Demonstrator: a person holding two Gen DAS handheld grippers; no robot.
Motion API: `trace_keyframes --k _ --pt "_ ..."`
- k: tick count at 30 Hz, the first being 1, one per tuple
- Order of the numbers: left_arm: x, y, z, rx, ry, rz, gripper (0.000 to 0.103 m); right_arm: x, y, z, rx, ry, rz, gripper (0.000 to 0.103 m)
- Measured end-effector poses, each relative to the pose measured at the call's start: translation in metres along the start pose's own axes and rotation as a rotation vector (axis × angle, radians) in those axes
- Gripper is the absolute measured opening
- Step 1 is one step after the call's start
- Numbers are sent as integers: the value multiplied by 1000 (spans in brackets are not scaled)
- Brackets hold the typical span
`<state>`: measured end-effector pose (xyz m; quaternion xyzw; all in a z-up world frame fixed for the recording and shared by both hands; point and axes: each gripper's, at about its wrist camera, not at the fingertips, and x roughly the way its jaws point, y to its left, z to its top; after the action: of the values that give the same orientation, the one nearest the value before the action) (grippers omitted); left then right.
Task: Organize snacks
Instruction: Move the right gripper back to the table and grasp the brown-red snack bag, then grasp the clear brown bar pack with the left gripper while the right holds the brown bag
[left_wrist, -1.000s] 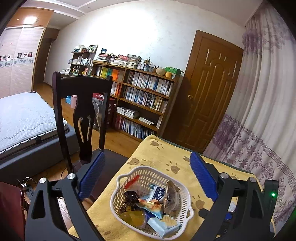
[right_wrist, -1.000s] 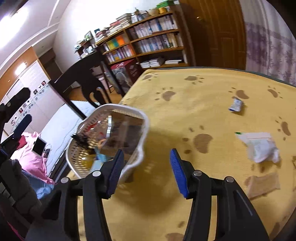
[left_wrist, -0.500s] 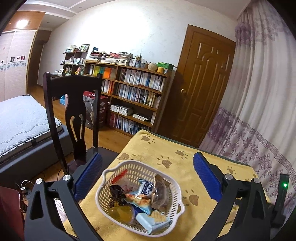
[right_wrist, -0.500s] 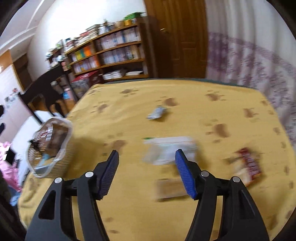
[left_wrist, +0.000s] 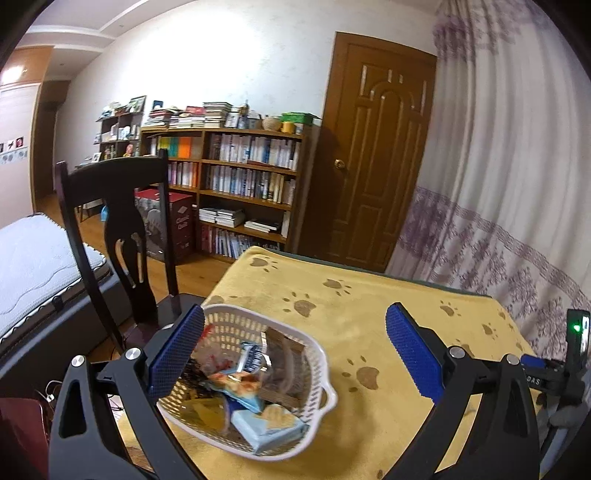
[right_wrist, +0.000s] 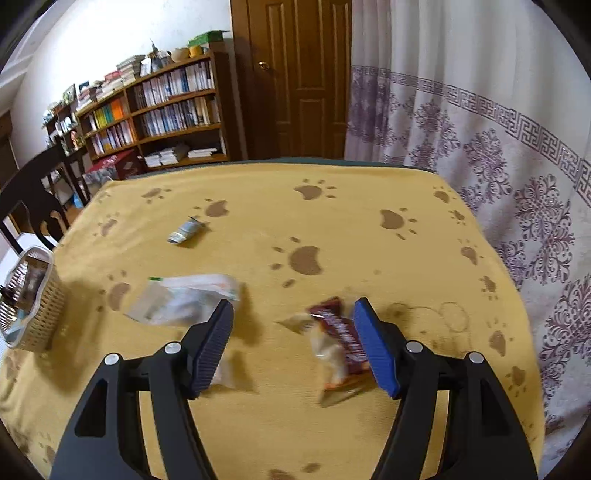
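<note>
The right gripper, jaws wide and empty, had swung from the white plastic lattice basket at the tabletop's left edge toward the brown snack wrapper; the left gripper hovered spread over the basket, so another pickup seemed next

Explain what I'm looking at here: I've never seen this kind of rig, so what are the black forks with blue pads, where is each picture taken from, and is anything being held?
There is no robot. A person carries a two-finger tool in each hand, and each tool has a wide-angle camera looking out along its fingers.

The left tool is open and empty, above a white basket already filled with snack packets. The basket stands on a table under a yellow paw-print cloth.

The right tool, also open and empty, looks over the loose snacks on that cloth: a dark red bar wrapper near its right finger, a clear plastic packet to the left, and a small grey-blue packet farther away. A pale wrapper is partly hidden behind the left finger.
</note>
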<state>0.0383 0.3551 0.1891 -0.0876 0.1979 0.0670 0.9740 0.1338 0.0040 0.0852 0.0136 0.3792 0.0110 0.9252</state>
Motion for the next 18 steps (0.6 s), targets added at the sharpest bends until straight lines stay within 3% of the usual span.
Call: trace_keyframes --k 4,7,10,18 --pt "5 -18 -6 42 24 -37 100 15 -15 -3 -19 27 -47 68" --pt "8 -30 -11 77 38 -59 100 30 -23 -7 -38 74 -31 68" --pt "11 -40 -16 106 51 -79 100 45 -23 -11 -71 109 -55 76" --pt "19 -52 -25 127 82 -103 100 76 -25 -16 -89 163 -66 77"
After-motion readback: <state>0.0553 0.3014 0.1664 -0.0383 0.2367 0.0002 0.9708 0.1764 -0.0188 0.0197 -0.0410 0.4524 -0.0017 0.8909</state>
